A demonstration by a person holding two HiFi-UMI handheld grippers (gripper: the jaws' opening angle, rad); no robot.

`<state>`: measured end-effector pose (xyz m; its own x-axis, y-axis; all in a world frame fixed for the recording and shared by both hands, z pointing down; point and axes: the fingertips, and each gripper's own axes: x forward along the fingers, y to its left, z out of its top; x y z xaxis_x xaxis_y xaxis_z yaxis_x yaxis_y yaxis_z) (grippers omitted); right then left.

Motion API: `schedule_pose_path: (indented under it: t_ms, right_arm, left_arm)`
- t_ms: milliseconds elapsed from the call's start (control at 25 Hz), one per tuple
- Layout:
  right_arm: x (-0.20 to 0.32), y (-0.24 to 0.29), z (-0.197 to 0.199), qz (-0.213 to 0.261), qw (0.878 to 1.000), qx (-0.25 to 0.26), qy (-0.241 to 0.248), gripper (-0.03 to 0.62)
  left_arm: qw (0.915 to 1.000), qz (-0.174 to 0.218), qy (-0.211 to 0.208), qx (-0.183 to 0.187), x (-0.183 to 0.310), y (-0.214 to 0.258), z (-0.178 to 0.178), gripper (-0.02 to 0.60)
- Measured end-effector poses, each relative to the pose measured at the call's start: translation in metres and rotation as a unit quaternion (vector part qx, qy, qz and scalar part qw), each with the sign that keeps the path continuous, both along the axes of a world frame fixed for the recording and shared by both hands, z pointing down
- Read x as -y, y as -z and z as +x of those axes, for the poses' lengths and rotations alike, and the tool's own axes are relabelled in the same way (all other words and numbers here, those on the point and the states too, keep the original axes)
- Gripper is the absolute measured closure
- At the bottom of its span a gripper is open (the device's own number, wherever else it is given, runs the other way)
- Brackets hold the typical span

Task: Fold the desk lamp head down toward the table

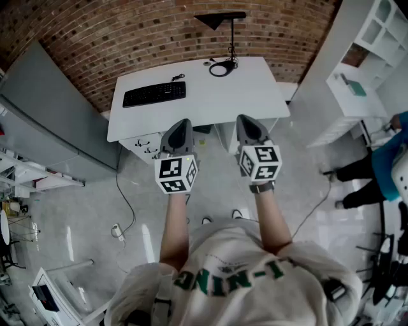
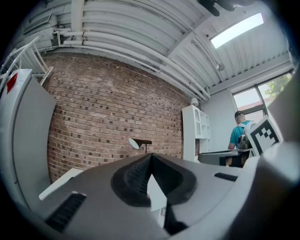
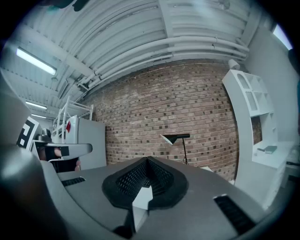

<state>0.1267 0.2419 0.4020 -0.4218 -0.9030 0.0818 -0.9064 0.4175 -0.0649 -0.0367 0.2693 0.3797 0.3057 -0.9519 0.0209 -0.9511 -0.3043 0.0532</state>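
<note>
A black desk lamp (image 1: 229,35) stands at the back right of the white desk (image 1: 255,95), its cone head (image 1: 218,20) raised high on a thin pole, a coiled cable at its base. The lamp (image 2: 139,142) shows small and far against the brick wall in the left gripper view, and the lamp (image 3: 176,138) likewise in the right gripper view. My left gripper (image 1: 180,124) and right gripper (image 1: 247,121) hover side by side before the desk's front edge, pointing level at it. Both are shut and hold nothing; the lamp is well beyond them.
A black keyboard (image 1: 154,93) lies on the desk's left half. A grey partition (image 1: 51,114) stands to the left, white shelving (image 1: 357,89) to the right. A person in a teal top (image 1: 386,162) stands at the far right. A cable and plug (image 1: 116,230) lie on the floor.
</note>
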Motion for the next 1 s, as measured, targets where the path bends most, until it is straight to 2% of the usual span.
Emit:
schedule_pose_path:
  t_ms: [280,600,840,1000]
  right_arm:
    - [-0.010,-0.008,-0.046,-0.005,1.000,0.009,0.002,0.592]
    - [-0.004,-0.017,-0.052,-0.016,0.999,0.028,0.007,0.592]
    - [0.037,-0.038,-0.057,-0.037,0.998,0.035,0.026,0.592]
    - [0.091,-0.055,-0.069,-0.045,0.997,0.044,0.044,0.591]
  left_arm:
    - [1.0000,0.001,0.005,0.000,-0.011,-0.010,-0.045,0.581]
    - [0.9998,-0.012,0.005,-0.013,-0.006,-0.029,-0.057,0.581]
    - [0.9992,-0.035,0.012,-0.015,0.026,-0.050,-0.054,0.581]
    - [0.9991,-0.039,0.016,-0.009,0.077,-0.060,-0.055,0.581]
